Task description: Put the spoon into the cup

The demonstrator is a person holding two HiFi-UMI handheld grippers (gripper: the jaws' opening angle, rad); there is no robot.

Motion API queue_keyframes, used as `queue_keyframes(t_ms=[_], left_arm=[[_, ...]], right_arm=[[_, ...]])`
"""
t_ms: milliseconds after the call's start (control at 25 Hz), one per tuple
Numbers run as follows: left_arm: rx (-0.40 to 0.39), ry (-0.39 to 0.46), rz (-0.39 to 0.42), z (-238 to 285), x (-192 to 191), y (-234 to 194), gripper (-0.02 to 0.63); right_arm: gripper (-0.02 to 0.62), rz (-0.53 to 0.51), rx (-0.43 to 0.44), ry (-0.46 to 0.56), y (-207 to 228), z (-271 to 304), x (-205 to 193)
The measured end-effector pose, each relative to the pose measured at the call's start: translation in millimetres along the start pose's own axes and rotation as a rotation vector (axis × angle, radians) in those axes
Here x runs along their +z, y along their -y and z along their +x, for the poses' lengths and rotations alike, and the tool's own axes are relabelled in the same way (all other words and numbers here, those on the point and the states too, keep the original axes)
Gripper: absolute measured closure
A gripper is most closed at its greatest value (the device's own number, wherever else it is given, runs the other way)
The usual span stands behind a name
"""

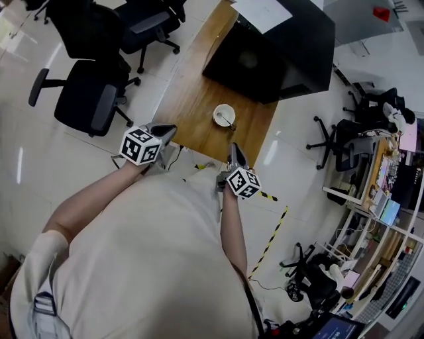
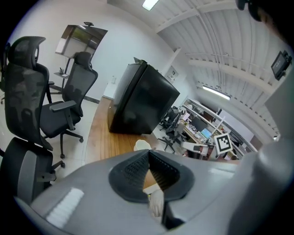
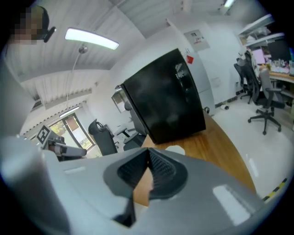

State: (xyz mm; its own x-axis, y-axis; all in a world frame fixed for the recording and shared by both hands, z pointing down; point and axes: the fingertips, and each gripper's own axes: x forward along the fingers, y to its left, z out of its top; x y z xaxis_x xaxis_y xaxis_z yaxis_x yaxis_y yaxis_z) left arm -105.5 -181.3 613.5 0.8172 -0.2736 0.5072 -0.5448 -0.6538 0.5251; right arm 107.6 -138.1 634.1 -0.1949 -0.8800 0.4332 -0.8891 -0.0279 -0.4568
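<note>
A white cup (image 1: 224,114) stands near the front edge of the wooden table (image 1: 192,93), with the spoon (image 1: 229,122) inside it and the handle leaning out toward me. My left gripper (image 1: 167,129) hovers at the table's front left edge, shut and empty. My right gripper (image 1: 234,151) hangs just off the front edge, below the cup, shut with nothing between its pads. The cup's rim (image 2: 142,145) peeks over the closed left gripper (image 2: 148,153) in the left gripper view. It also shows above the closed right gripper (image 3: 148,151) as a white rim (image 3: 174,149) in the right gripper view.
A big black box (image 1: 278,46) with a sheet of paper (image 1: 262,13) on top fills the far end of the table. Black office chairs (image 1: 93,93) stand to the left. Another chair (image 1: 344,142) and cluttered desks stand to the right. Yellow-black tape (image 1: 271,238) marks the floor.
</note>
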Motion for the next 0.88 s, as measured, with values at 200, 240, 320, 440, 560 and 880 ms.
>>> queue_keyframes(t_ms=[200, 240, 320, 440, 560, 880], left_arm=[[-0.014, -0.015, -0.027, 21, 3, 32, 0.606], [-0.017, -0.021, -0.028, 27, 4, 39, 0.606], [-0.031, -0.024, -0.018, 36, 7, 58, 0.606], [-0.051, -0.014, 0.033, 41, 13, 92, 0.606], [-0.051, -0.028, 0.046, 42, -1, 117, 0.606], [-0.045, -0.007, 0.018, 55, -36, 176, 0.604]], right_arm=[[0.591, 0.152, 0.158, 0.141, -20, -43, 55], [0.591, 0.158, 0.191, 0.163, -23, -49, 63], [0.591, 0.15, 0.237, 0.192, -20, -61, 76], [0.592, 0.14, 0.275, 0.232, -7, -90, 91], [0.592, 0.154, 0.296, 0.259, 1, -122, 90], [0.592, 0.052, 0.292, 0.211, 33, -202, 63]])
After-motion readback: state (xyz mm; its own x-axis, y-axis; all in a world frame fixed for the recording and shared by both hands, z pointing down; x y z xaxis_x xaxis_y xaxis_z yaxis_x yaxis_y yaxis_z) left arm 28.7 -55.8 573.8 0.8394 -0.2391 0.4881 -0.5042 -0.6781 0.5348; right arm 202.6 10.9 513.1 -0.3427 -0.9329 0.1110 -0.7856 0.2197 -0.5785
